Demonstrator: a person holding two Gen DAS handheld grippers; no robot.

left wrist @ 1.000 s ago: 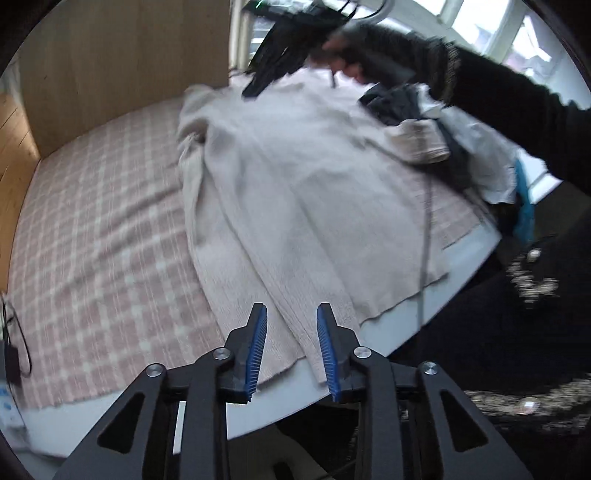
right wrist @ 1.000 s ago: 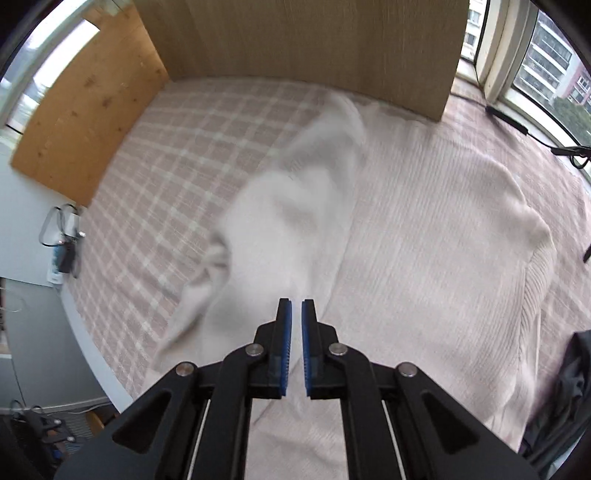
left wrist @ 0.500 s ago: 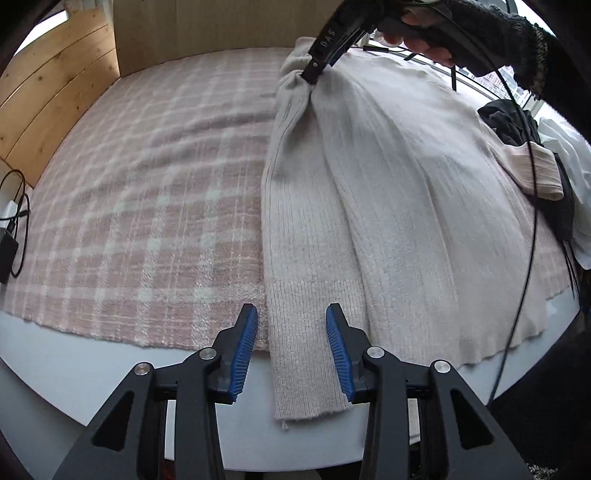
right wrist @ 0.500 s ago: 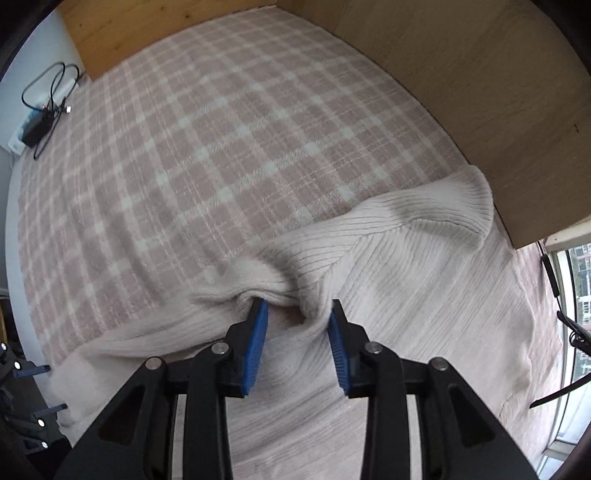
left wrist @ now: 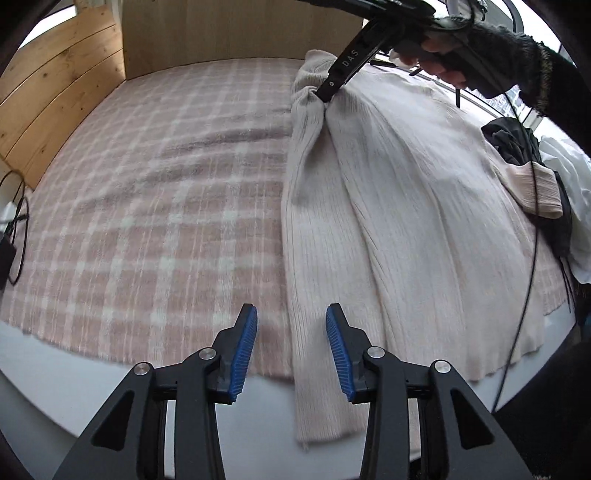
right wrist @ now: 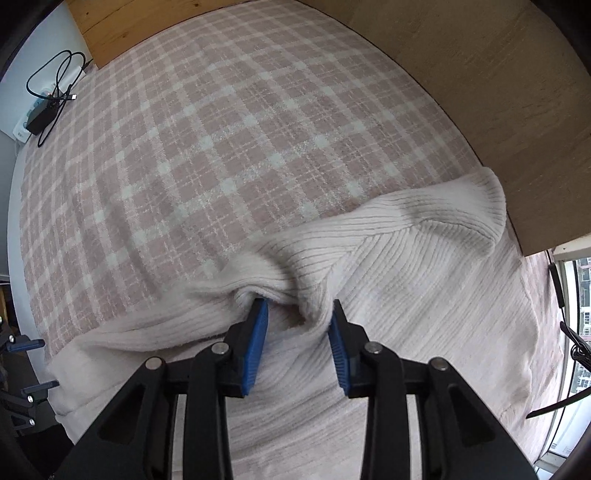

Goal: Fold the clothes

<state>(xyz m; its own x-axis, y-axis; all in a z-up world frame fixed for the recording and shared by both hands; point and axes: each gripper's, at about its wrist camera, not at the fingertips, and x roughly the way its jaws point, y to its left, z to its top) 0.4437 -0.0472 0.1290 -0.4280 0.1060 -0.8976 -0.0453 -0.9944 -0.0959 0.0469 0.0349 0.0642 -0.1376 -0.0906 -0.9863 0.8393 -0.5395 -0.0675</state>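
Observation:
A cream ribbed sweater (left wrist: 406,206) lies flat on a pink plaid blanket (left wrist: 166,221), its long sleeve (left wrist: 314,258) running toward me. My left gripper (left wrist: 291,317) is open just above the cuff end; the sleeve passes under the gap and the right finger. At the far end a hand in a black sleeve (left wrist: 517,62) holds my right gripper (left wrist: 327,92), tips down on the shoulder. In the right wrist view that gripper (right wrist: 297,314) stands open, its tips sunk into bunched sweater (right wrist: 406,295) with a raised fold between them. The collar (right wrist: 461,214) lies beyond.
A heap of other clothes, dark (left wrist: 513,144), pink (left wrist: 539,192) and white (left wrist: 569,173), sits at the blanket's right. Wooden boards (left wrist: 240,33) wall the far side. The bed's white edge (left wrist: 74,369) is below me. A charger and cable (right wrist: 48,99) lie at the corner.
My left gripper came down toward the sleeve's cuff and its jaws widened. My right gripper, shut above the sweater a second ago, turned, opened and pushed into the shoulder fold; it has stayed there since.

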